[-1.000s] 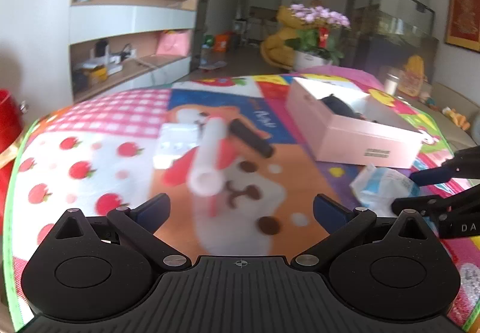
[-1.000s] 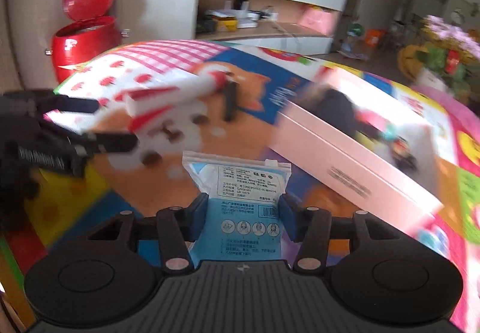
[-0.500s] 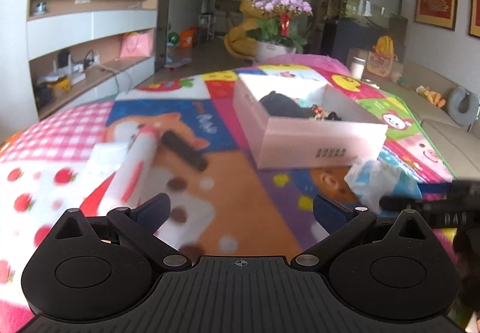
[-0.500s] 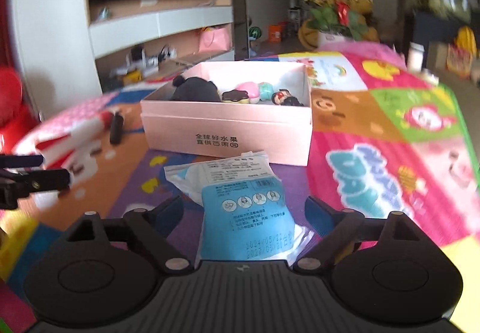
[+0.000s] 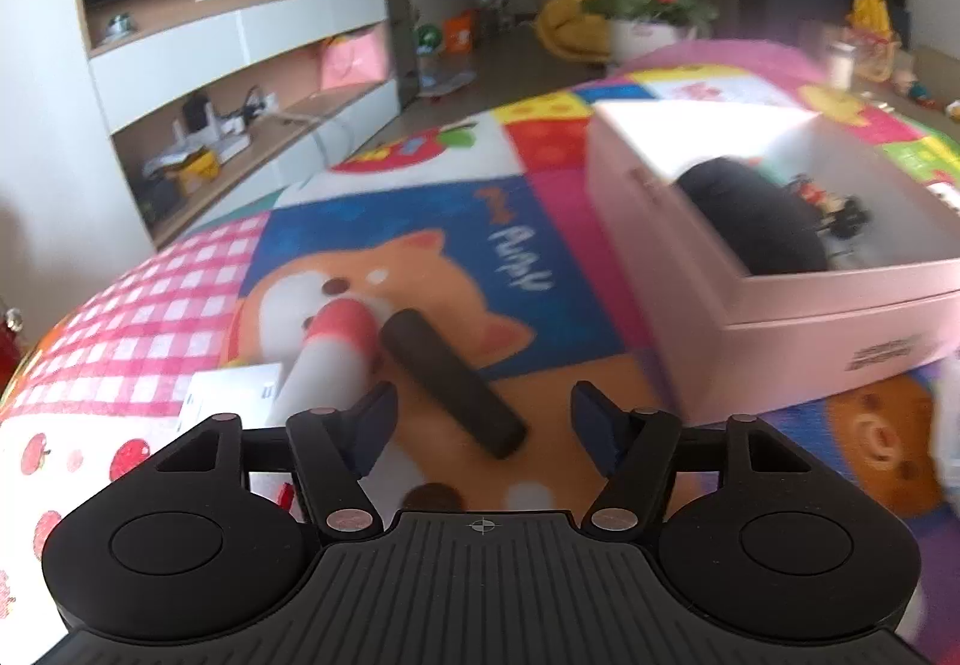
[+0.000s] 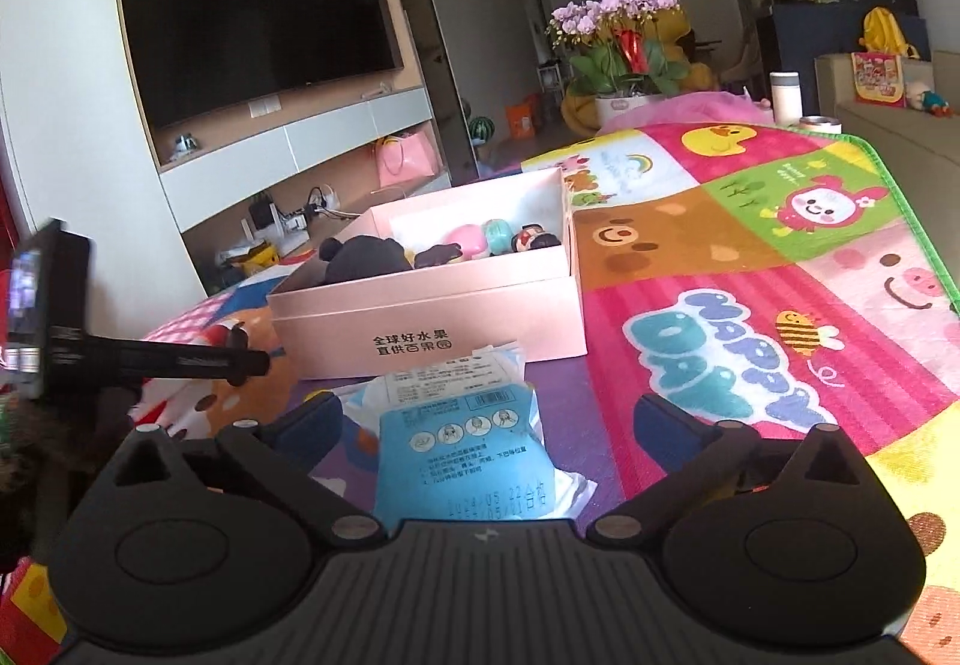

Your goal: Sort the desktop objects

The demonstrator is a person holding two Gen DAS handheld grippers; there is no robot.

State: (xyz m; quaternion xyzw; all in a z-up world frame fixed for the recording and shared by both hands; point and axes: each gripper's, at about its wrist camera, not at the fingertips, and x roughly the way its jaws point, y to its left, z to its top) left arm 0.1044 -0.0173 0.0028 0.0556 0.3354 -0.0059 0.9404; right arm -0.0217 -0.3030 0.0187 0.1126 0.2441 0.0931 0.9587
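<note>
The left gripper [image 5: 483,419] jaws are closing around the dark cylinder [image 5: 451,380], not yet clamped; next, lift it into the pink box [image 5: 708,269]. The right gripper [image 6: 486,425] jaws are opening, straddling the blue packet [image 6: 465,449].

Play mat [image 6: 750,305] on the bench: bright patchwork of pink, green, brown and blue cartoon squares, plus a pink-white check patch [image 5: 150,317] at left and an orange puppy on blue [image 5: 420,269] mid-frame. Box [image 6: 432,317]: pale pink, black print. Packet [image 6: 462,455] lower centre: light blue with white. Stick [image 5: 450,371]: dark brown-black. Tube [image 5: 330,353]: white with red band. Both tongs black with dark blue pads.
</note>
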